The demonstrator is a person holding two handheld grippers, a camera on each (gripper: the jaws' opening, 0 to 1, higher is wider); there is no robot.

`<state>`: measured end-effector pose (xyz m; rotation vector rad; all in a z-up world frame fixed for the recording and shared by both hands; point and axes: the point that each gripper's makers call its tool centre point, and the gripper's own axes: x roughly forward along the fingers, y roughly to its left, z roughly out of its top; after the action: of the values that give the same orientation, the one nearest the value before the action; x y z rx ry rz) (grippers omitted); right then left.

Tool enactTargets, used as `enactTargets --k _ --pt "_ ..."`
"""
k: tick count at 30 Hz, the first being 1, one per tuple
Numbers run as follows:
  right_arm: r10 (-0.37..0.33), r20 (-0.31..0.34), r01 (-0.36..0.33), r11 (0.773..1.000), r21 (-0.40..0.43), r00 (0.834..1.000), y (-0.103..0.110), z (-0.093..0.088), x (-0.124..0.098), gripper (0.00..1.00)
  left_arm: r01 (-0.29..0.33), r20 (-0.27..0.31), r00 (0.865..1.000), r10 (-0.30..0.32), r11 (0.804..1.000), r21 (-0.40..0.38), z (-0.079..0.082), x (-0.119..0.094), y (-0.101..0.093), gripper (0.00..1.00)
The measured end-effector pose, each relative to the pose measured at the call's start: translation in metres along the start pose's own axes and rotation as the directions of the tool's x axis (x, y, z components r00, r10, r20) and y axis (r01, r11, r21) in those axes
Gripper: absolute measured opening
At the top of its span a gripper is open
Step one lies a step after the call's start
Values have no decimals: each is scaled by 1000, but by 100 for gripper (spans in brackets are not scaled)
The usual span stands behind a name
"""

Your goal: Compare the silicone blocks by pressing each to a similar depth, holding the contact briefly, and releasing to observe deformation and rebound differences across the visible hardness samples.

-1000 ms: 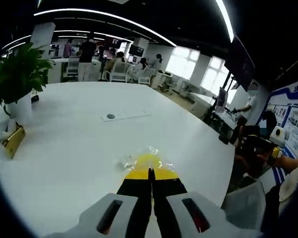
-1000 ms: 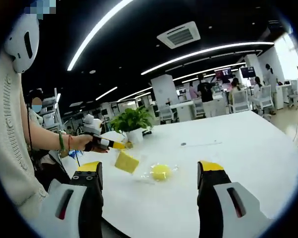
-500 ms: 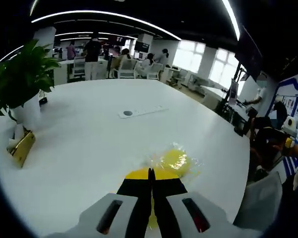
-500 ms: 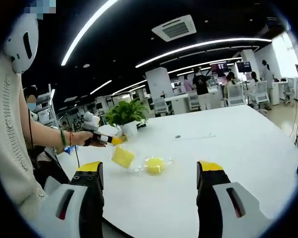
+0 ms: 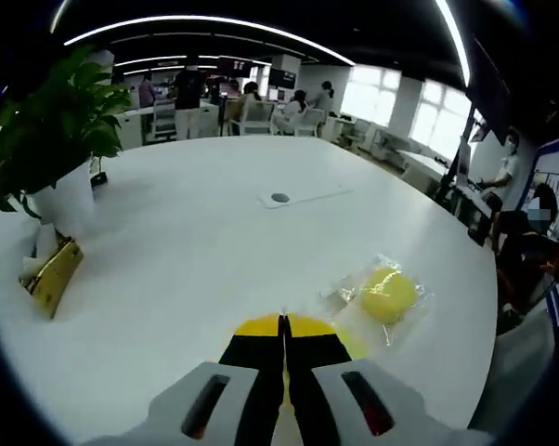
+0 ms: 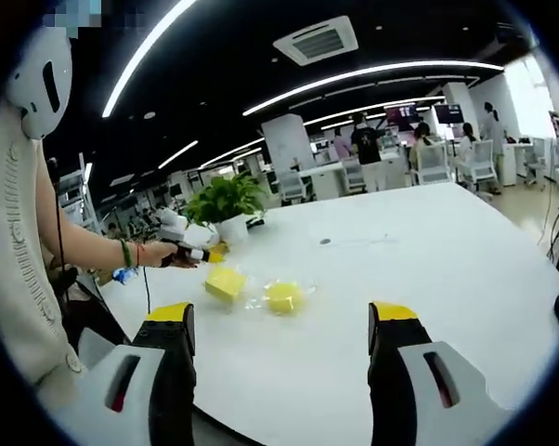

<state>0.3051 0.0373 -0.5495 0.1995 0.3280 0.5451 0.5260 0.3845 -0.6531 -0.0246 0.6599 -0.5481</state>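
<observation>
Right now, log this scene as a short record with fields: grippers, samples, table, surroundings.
left gripper: jaws closed together, yellow-tipped, on a flat yellow silicone block, held by the person's hand
right gripper: jaws wide apart, nothing between them
round sample: round yellow silicone block in clear plastic wrap, lying on the table beside the flat one
table: large white tabletop with a small round port
surroundings: potted green plant in a white pot, open office with seated people behind

A yellow square silicone block [image 6: 224, 282] lies beside a bagged yellow round block [image 6: 283, 296].
</observation>
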Motion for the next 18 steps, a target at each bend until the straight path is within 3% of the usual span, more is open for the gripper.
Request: enactTargets --k 18 --pt "-15 -62 17 999 30 998 -1 -13 17 69 8 -82 997 -1 996 85 -39 30 32 0"
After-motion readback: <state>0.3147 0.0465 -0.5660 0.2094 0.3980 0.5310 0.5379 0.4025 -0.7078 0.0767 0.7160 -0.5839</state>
